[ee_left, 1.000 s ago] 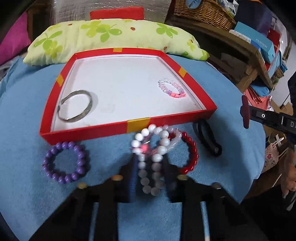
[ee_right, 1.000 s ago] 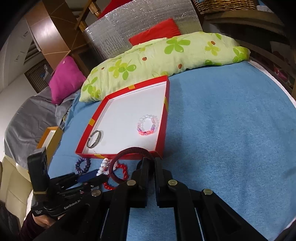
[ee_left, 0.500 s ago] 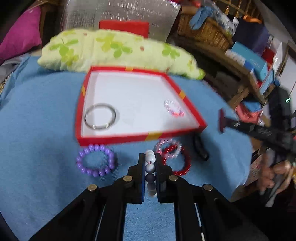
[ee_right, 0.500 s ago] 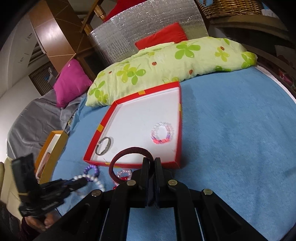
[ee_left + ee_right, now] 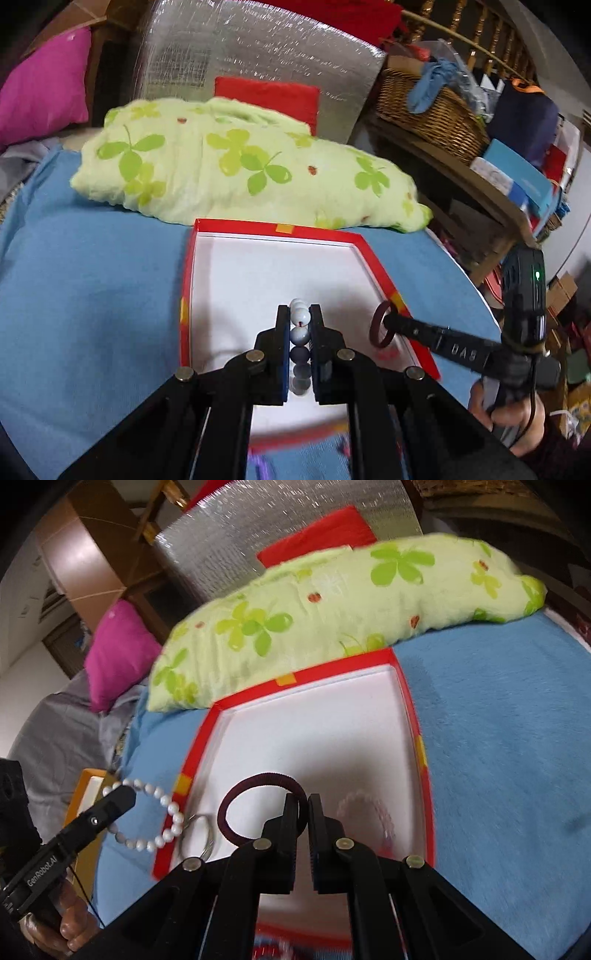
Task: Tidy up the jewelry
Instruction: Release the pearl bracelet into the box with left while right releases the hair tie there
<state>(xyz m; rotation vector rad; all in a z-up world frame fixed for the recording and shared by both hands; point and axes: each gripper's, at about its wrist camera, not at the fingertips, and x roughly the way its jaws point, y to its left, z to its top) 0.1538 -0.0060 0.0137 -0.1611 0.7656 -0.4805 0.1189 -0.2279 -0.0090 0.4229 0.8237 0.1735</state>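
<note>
Beads of the white bracelet (image 5: 300, 332) run in a line between the fingers of the left gripper (image 5: 299, 316), which is closed on them above the red tray (image 5: 384, 280); its loop hangs upright. The right gripper (image 5: 303, 801) is closed on the dark hair tie (image 5: 255, 781), whose ring stands on edge over the tray's white floor.
</note>
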